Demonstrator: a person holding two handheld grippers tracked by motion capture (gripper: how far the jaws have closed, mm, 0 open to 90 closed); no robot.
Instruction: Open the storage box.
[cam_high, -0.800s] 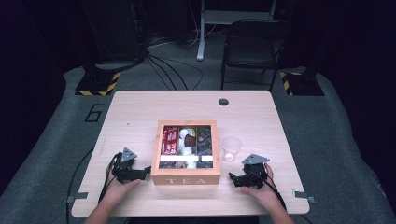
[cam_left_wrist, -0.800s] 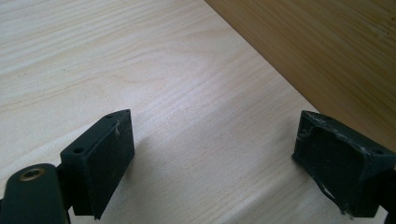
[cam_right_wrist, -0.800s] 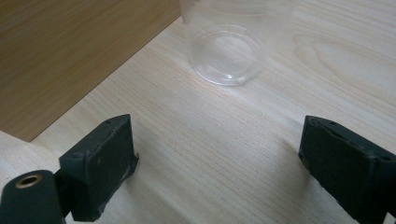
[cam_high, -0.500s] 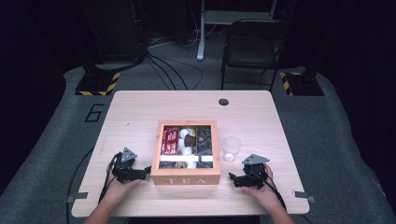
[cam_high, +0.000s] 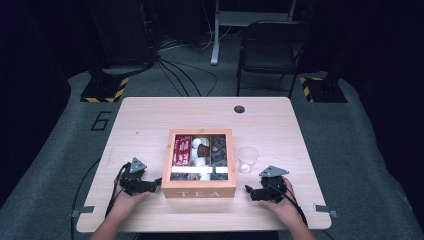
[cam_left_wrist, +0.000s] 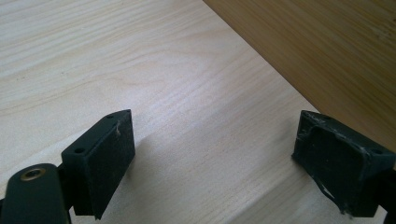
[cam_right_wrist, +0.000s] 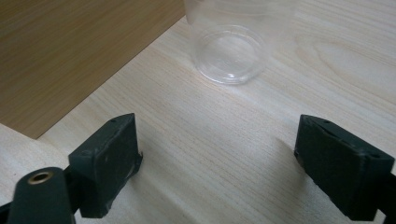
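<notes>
High view: wooden tea box (cam_high: 199, 191) at the table's (cam_high: 150, 120) near middle, lid open, compartments packed with sachets in red, white, brown and dark wrappers, "TEA" on the front wall; left gripper (cam_high: 152, 183) resting on the tabletop just beside the box's left wall, jaws aimed at it, held by the left hand (cam_high: 127, 201); right gripper (cam_high: 250, 190) lying just off the box's right front corner, held by the right hand (cam_high: 280, 200); clear plastic cup (cam_high: 248, 159) upright, just beside the box's right wall and just beyond the right gripper; pale wood-grain tabletop, round cable hole (cam_high: 239, 109) near the far edge; dark chair (cam_high: 272, 47) and loose cables (cam_high: 190, 75) on the grey floor beyond.

Left gripper view: jaws spread wide, nothing between them but bare light wood; matte black blocky pads (cam_left_wrist: 105, 154), worn at the edges; smooth tan side of the tea box (cam_left_wrist: 327, 56) crossing the upper right, close ahead, apart from the pads.

Right gripper view: jaws spread wide, empty, bare table between; clear plastic cup (cam_right_wrist: 231, 51) straight ahead, round base on the table, transparent and glossy, apart from the pads; tea box (cam_right_wrist: 70, 51) wall at upper left, just beside the cup; nothing standing between jaws and cup.
</notes>
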